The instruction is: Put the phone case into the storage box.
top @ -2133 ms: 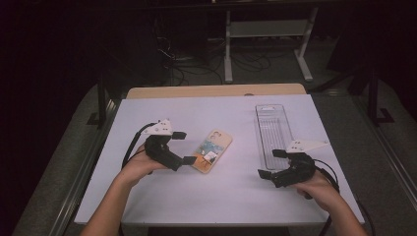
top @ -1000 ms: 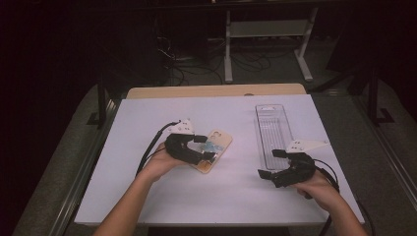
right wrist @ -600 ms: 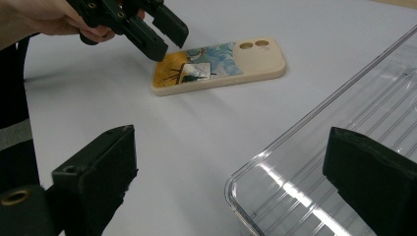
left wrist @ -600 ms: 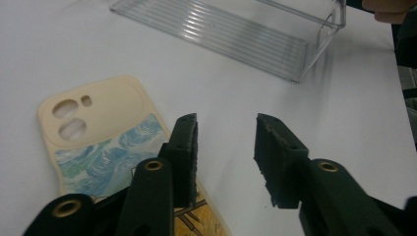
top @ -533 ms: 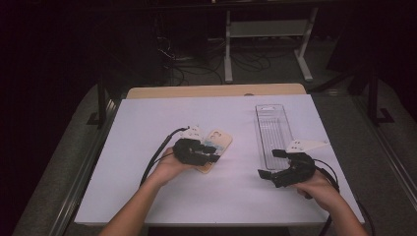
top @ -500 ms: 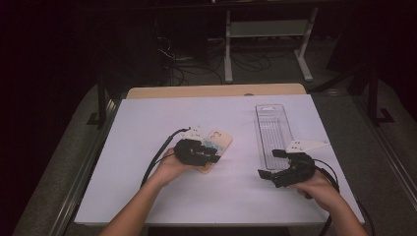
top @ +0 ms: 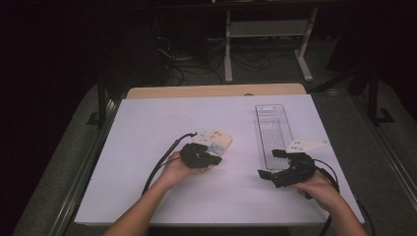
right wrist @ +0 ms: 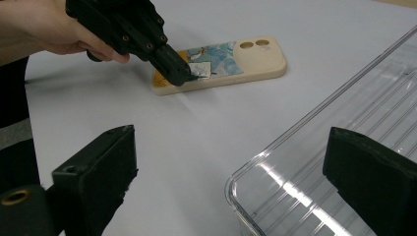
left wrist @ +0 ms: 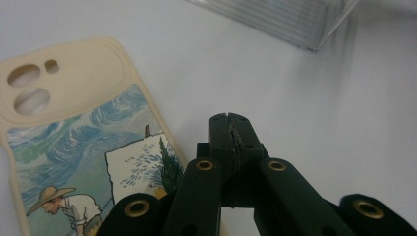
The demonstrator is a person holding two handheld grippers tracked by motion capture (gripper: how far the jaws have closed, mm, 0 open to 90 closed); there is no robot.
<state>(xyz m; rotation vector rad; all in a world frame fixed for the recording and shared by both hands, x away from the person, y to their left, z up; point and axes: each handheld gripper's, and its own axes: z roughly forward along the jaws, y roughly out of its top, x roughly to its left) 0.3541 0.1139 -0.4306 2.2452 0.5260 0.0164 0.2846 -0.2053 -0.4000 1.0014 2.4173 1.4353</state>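
Black left tool (top: 212, 160) — angled down, closed beside phone case (top: 219, 140).

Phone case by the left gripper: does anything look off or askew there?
The phone case lies flat, at a slant on the table. The oddity: the left gripper has just closed, jaw tips meeting beside the case's long edge with nothing between them. The clear tray looks intact.
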